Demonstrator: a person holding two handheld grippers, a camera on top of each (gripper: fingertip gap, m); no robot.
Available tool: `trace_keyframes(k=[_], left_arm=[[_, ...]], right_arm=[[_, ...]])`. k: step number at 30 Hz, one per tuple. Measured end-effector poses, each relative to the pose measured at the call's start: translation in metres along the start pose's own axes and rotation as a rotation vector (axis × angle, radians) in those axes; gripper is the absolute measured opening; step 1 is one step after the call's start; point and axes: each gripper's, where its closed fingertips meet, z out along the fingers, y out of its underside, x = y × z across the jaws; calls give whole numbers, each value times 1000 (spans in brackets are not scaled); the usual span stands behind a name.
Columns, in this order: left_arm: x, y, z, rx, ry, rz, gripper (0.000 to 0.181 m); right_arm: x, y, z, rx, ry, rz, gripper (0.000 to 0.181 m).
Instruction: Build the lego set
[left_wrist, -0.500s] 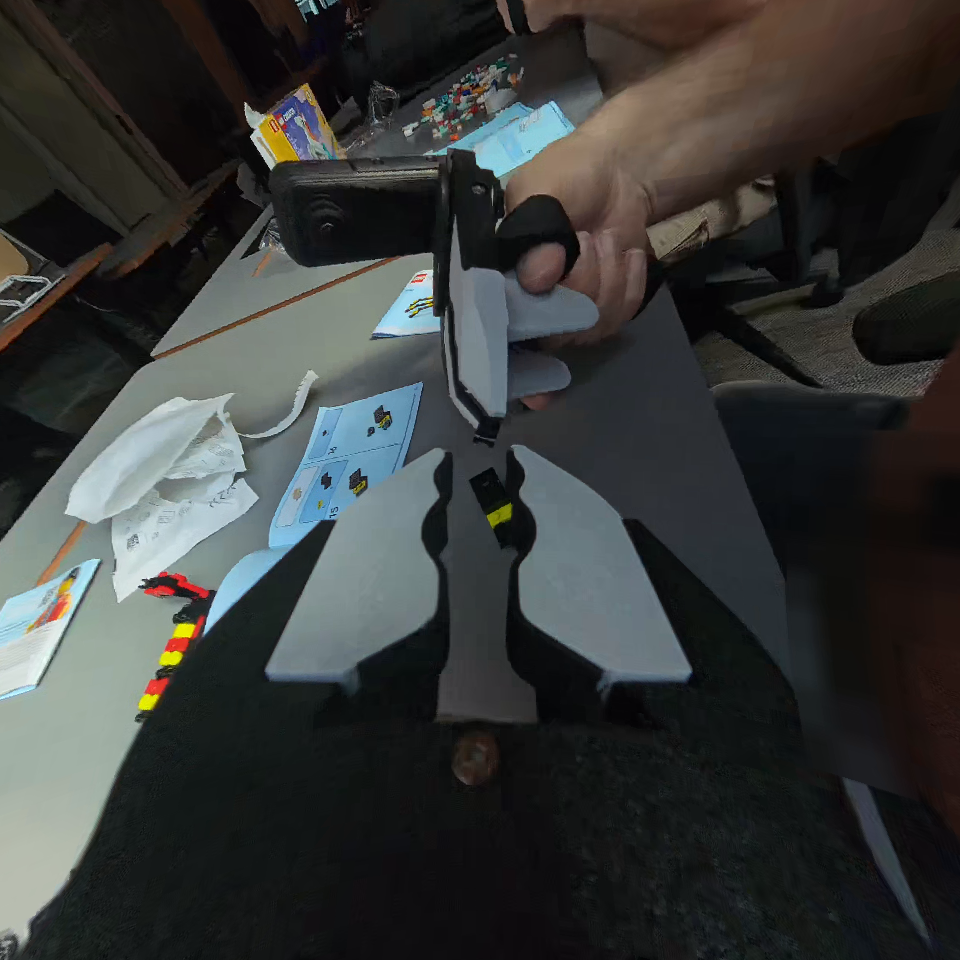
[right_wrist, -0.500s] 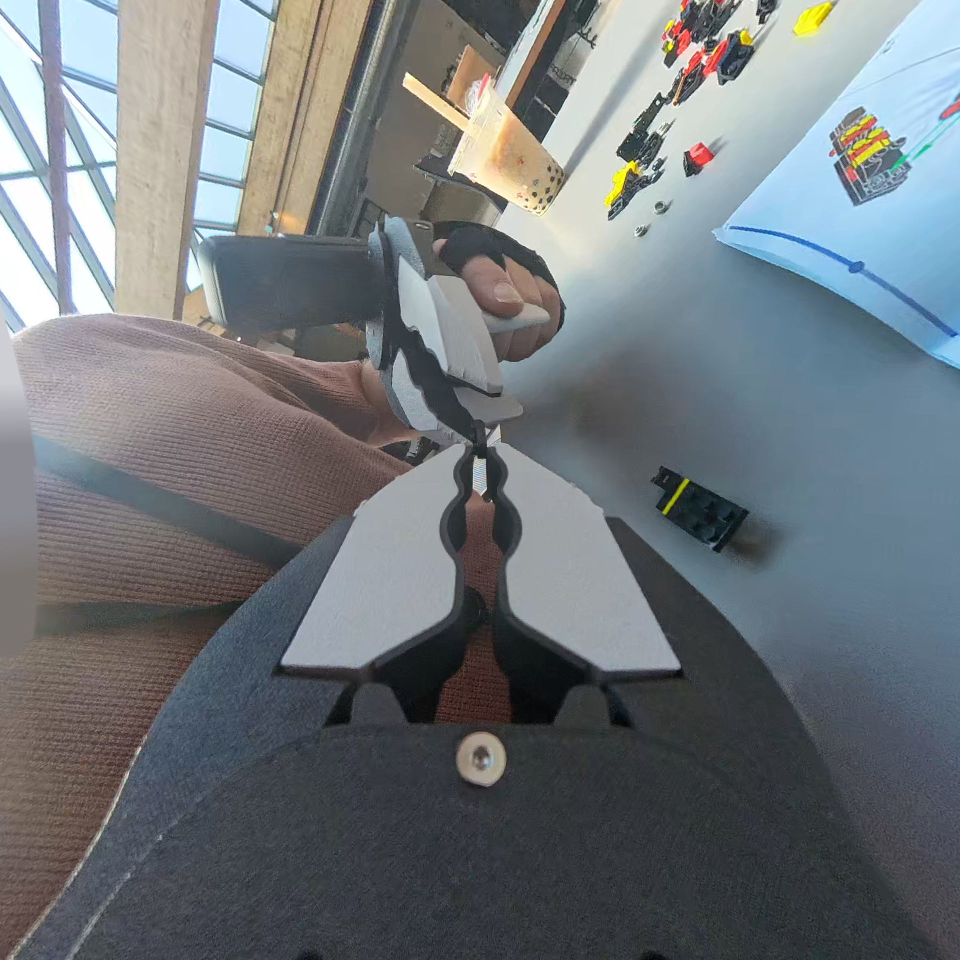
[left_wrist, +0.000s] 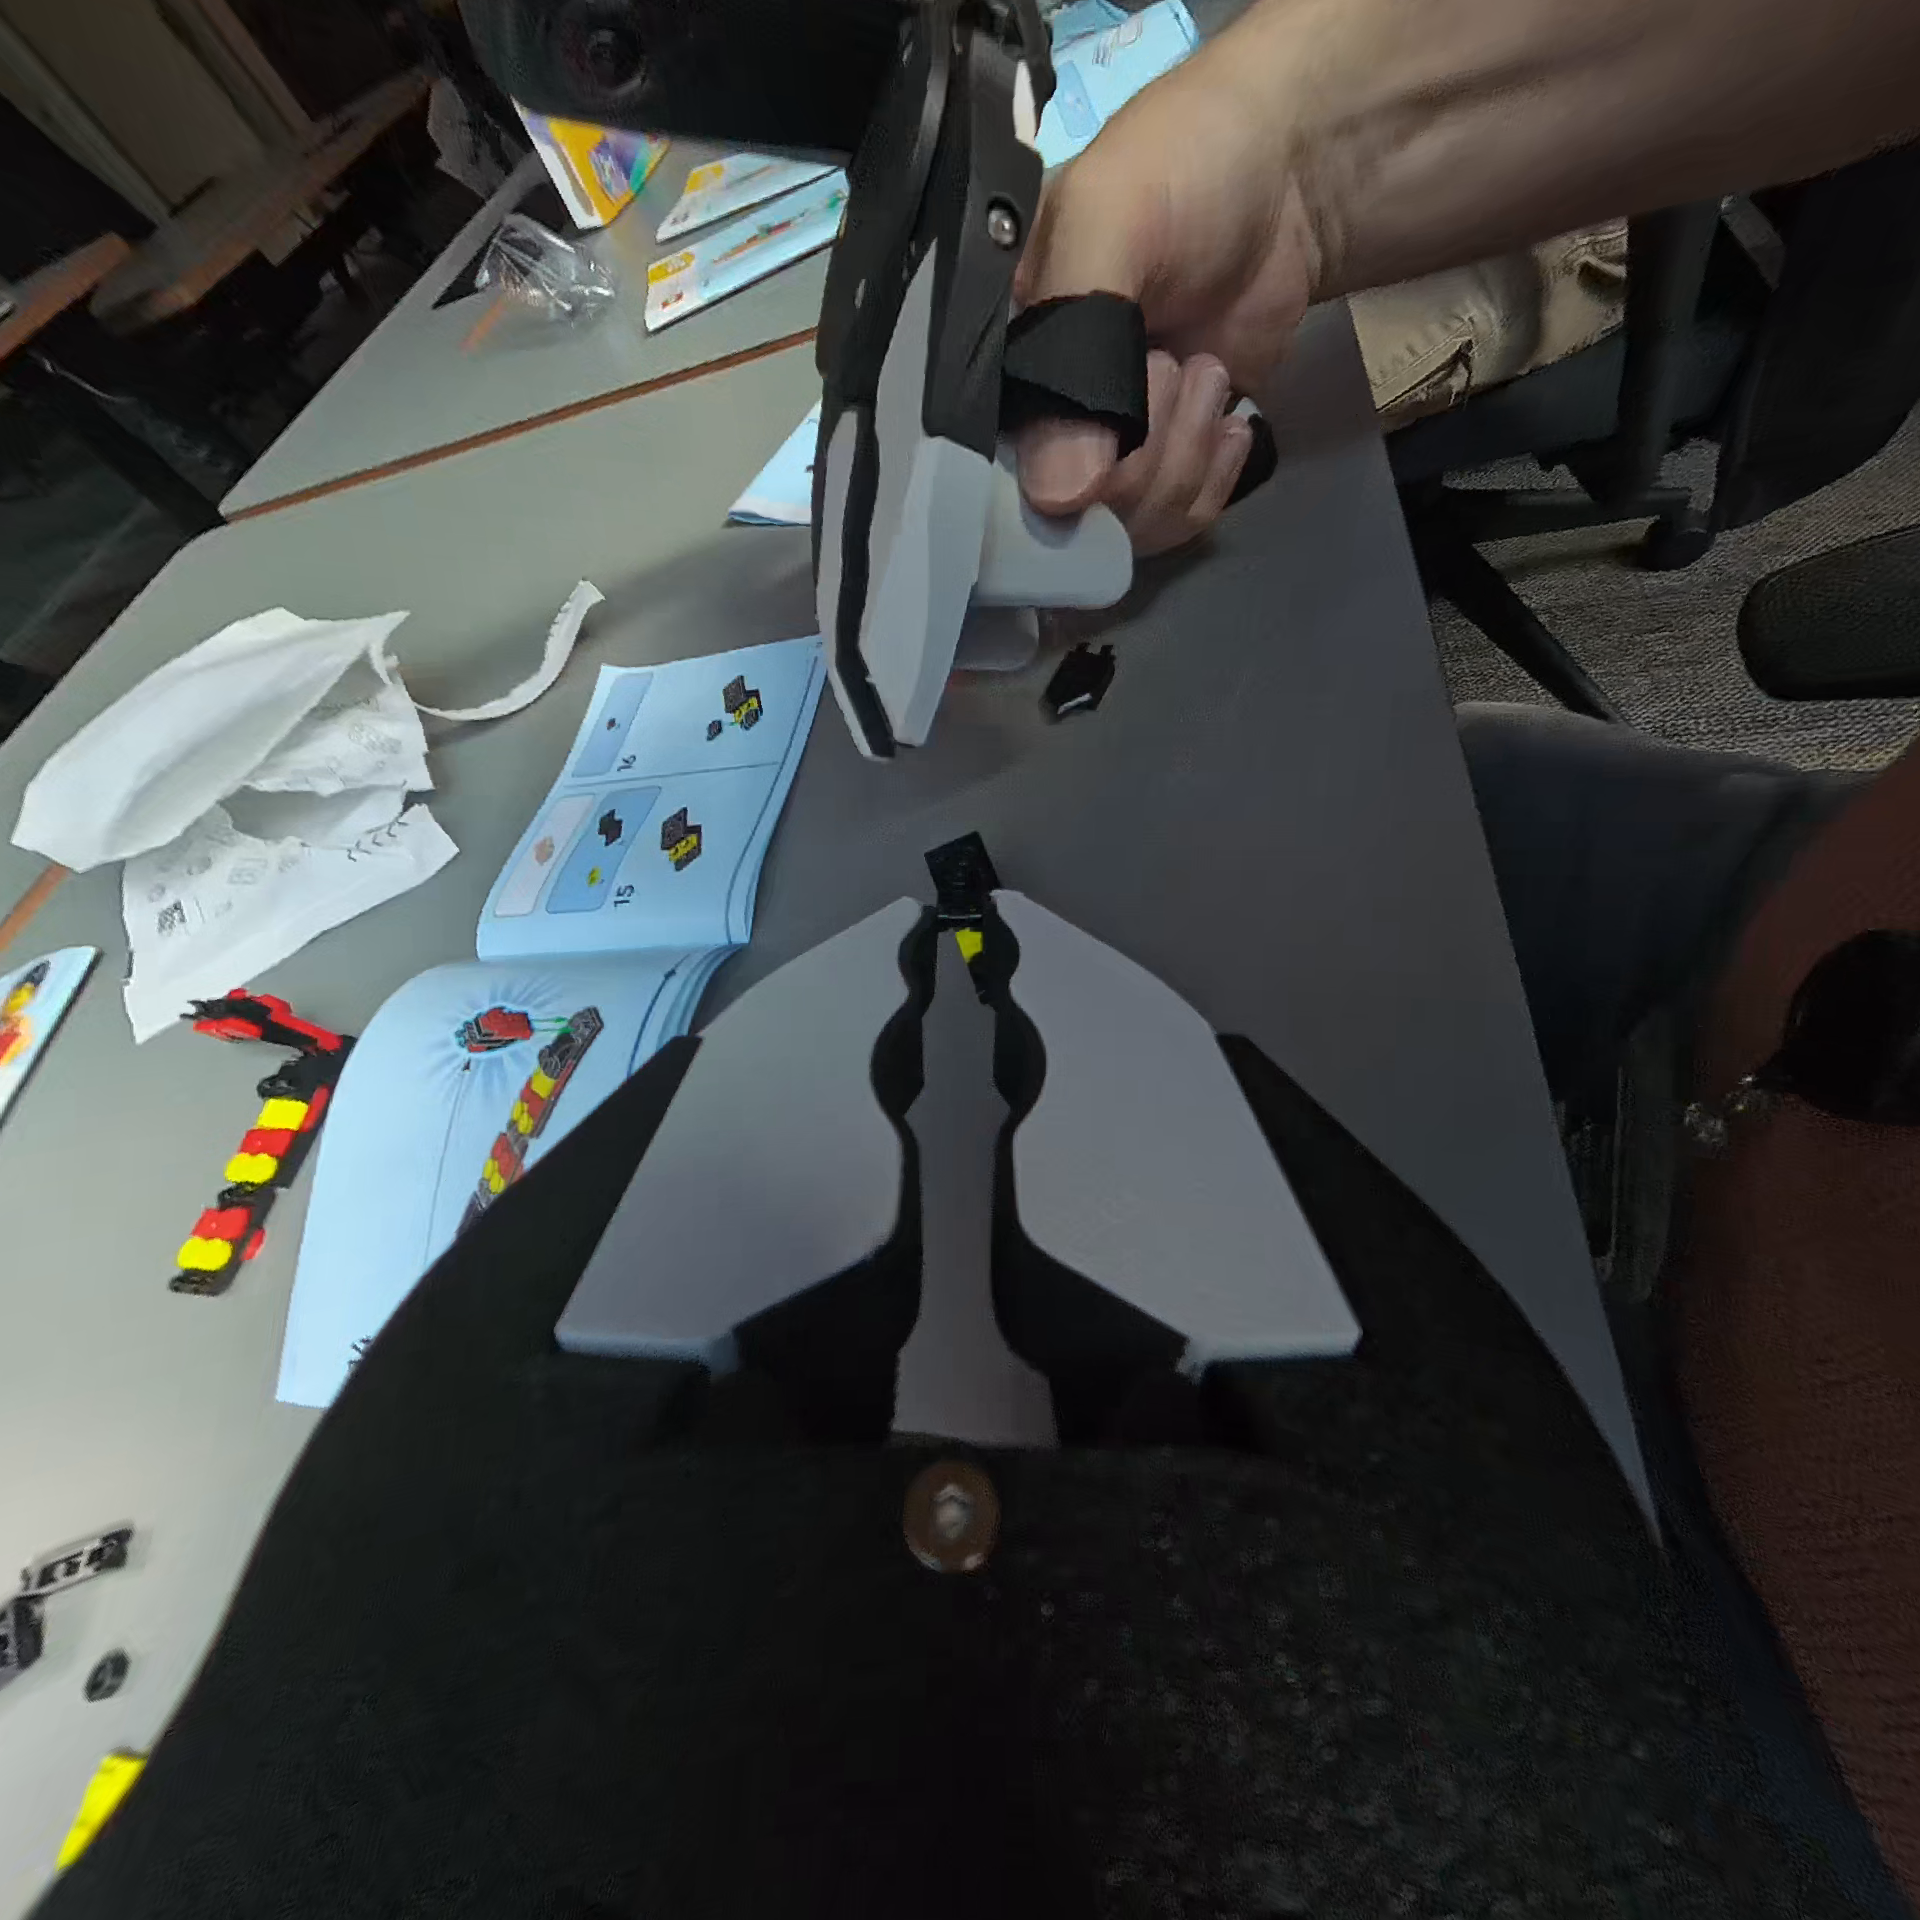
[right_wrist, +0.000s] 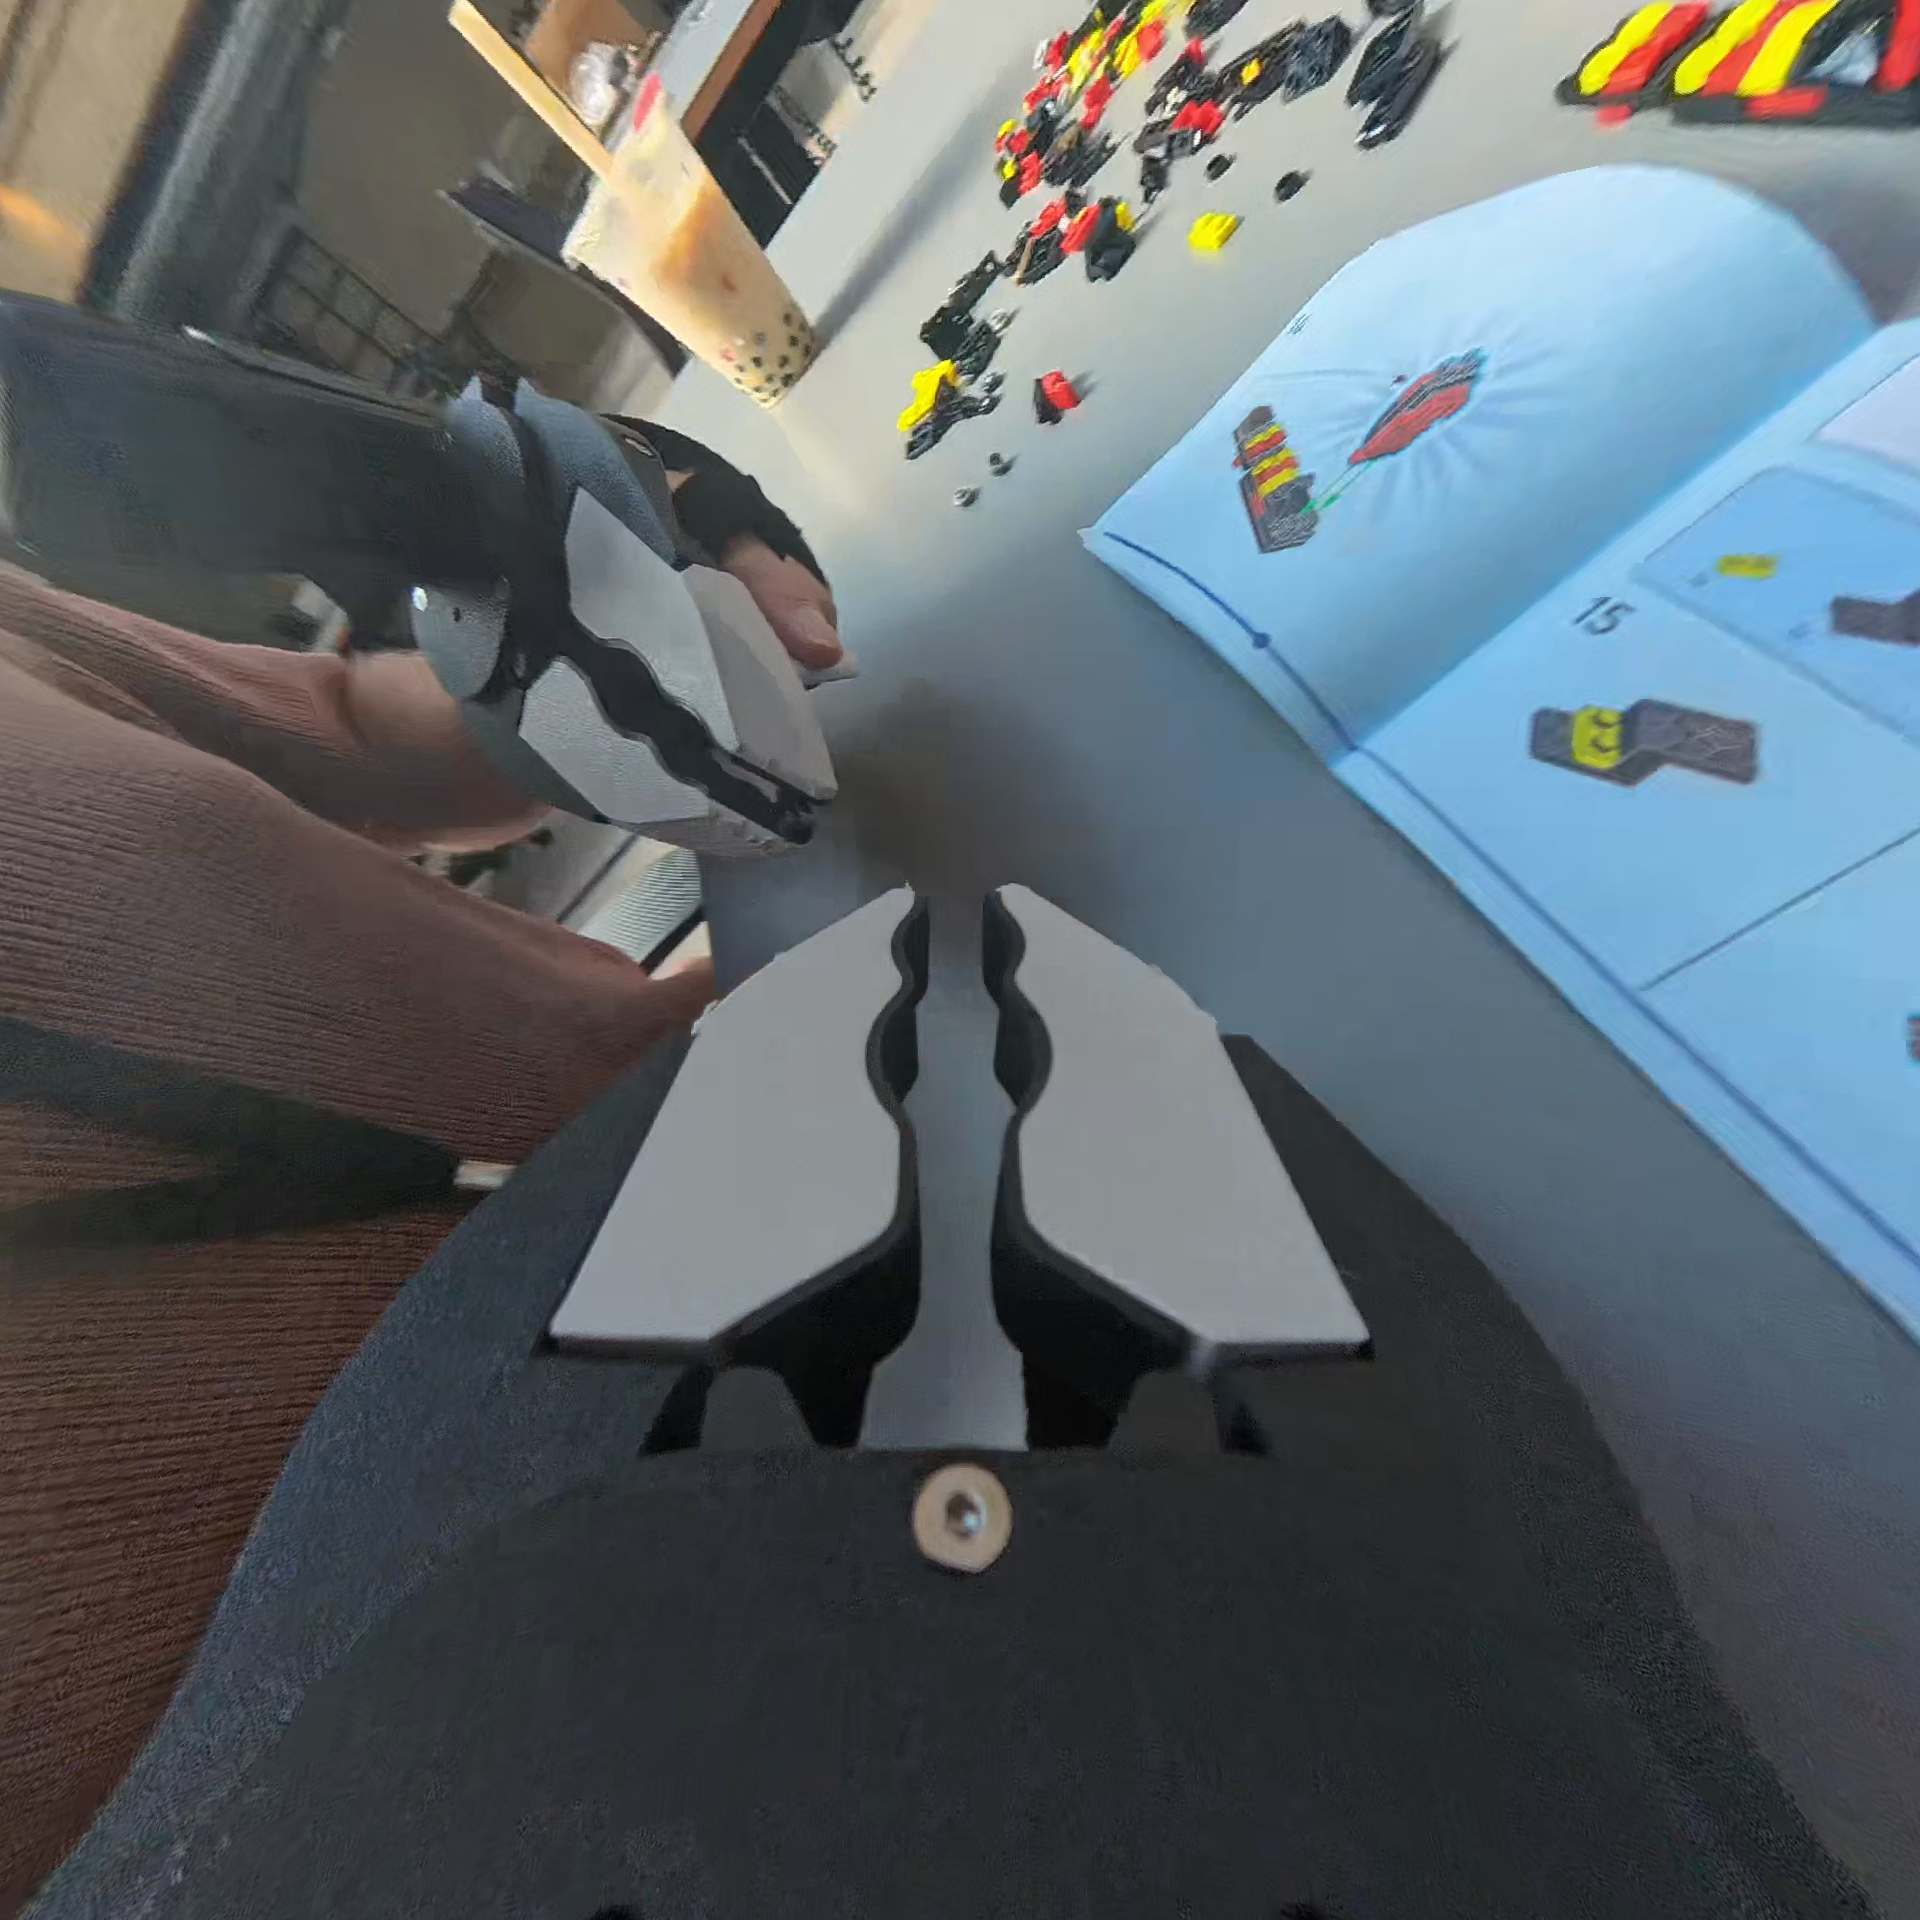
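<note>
My left gripper (left_wrist: 961, 909) is shut on a small black and yellow lego piece (left_wrist: 958, 883), held just above the grey table (left_wrist: 1247, 935). My right gripper (right_wrist: 948, 902) is slightly open and empty. In the left wrist view the right gripper (left_wrist: 883, 738) hangs beyond and above my left tips, apart from them. In the right wrist view the left gripper (right_wrist: 795, 816) sits just left of my right tips. A black lego piece (left_wrist: 1081, 675) lies on the table near the right gripper.
An open blue instruction booklet (left_wrist: 644, 831) (right_wrist: 1558, 727) lies to the left. A red, yellow and black assembly (left_wrist: 249, 1132), a torn white paper bag (left_wrist: 208, 727), a pile of loose bricks (right_wrist: 1091, 208) and a drink cup (right_wrist: 717, 281) are on the table. The table edge (left_wrist: 1507, 935) is at the right. The left gripper's tips are roughly 5 cm from the right gripper's.
My left gripper has closed from wider open onto the black and yellow piece. My right gripper has opened a little and pulled away from the left tips.
</note>
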Motion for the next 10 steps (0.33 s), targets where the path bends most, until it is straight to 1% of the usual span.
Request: trace_keyframes(k=[1, 2, 4, 5, 8, 10], left_arm=[[1, 8, 0, -36, 11, -74, 8], [3, 16, 1, -84, 20, -136, 8], [9, 30, 5, -179, 58, -224, 8], [11, 33, 8, -205, 68, -248, 8], [16, 39, 18, -250, 94, -293, 8], [18, 41, 23, -271, 103, -294, 8]], right_arm=[[8, -3, -3, 10, 78, -109, 6], [15, -1, -3, -18, 148, -190, 4], [34, 5, 1, -111, 295, -295, 2], [38, 9, 4, -154, 333, -316, 1], [41, 27, 12, -275, 367, -327, 1], [39, 31, 14, -289, 376, -329, 1]])
